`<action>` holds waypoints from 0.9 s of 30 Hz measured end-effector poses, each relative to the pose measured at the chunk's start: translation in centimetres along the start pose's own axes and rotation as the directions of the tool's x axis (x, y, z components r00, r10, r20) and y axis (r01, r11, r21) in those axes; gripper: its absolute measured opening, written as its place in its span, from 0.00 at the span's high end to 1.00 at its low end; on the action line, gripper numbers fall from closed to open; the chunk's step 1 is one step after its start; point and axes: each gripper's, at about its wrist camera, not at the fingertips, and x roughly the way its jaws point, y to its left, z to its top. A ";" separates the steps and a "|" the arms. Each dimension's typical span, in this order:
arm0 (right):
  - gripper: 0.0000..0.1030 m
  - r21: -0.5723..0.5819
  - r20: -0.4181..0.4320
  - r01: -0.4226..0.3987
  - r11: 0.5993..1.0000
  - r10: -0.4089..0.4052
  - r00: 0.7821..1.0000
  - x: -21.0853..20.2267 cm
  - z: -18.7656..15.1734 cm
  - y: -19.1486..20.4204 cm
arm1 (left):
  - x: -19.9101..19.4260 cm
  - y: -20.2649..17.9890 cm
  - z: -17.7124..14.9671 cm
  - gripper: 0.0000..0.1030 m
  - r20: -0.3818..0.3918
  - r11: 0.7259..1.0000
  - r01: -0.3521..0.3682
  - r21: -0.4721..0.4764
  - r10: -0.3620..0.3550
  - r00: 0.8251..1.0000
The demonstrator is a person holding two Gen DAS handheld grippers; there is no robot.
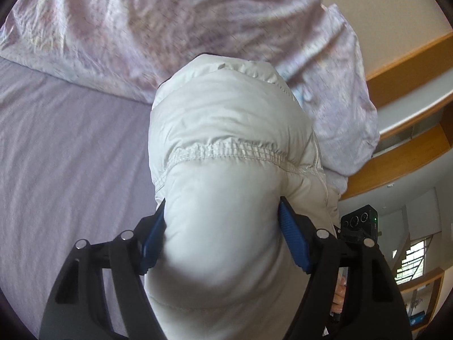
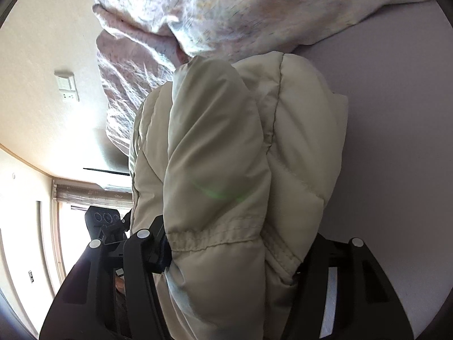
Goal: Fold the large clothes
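Observation:
A cream puffy down jacket [image 1: 226, 130] fills the middle of both views, bunched into a thick bundle over a lilac bed sheet [image 1: 62, 153]. My left gripper [image 1: 222, 232] is shut on a padded fold of the jacket, with its blue pads [image 1: 293, 240] pressed into both sides just below an elastic seam. In the right wrist view the jacket [image 2: 226, 153] hangs the same way. My right gripper [image 2: 232, 257] is shut on its stitched hem, and the fabric hides the right finger.
A crumpled patterned duvet [image 1: 175, 19] lies beyond the jacket, also in the right wrist view [image 2: 232, 8]. Wooden shelving [image 1: 407, 65] stands to the right. The other gripper's camera [image 1: 359, 223] is close beside the jacket. A wall switch [image 2: 66, 85] and a window [image 2: 76, 221] are on the left.

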 end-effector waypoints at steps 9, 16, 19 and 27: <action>0.36 0.023 -0.001 0.085 0.996 -0.085 0.996 1.7 -0.5 -1.9 | 1.9 1.6 0.3 0.22 0.019 0.995 -0.096 0.025 0.096 0.995; 0.11 0.013 0.004 0.207 0.978 -0.207 0.978 1.1 -0.4 -1.8 | 1.6 0.7 0.6 0.11 0.047 0.984 -0.168 0.063 0.165 0.985; 0.08 -0.033 0.056 0.296 0.955 -0.294 0.954 -1.0 -0.1 -0.7 | 0.8 0.2 0.6 0.09 0.073 0.972 -0.219 0.087 0.213 0.974; 0.07 -0.144 0.241 0.542 0.828 -0.502 0.831 -4.2 -0.7 4.1 | -0.7 -3.5 0.9 0.05 0.189 0.928 -0.333 0.169 0.301 0.935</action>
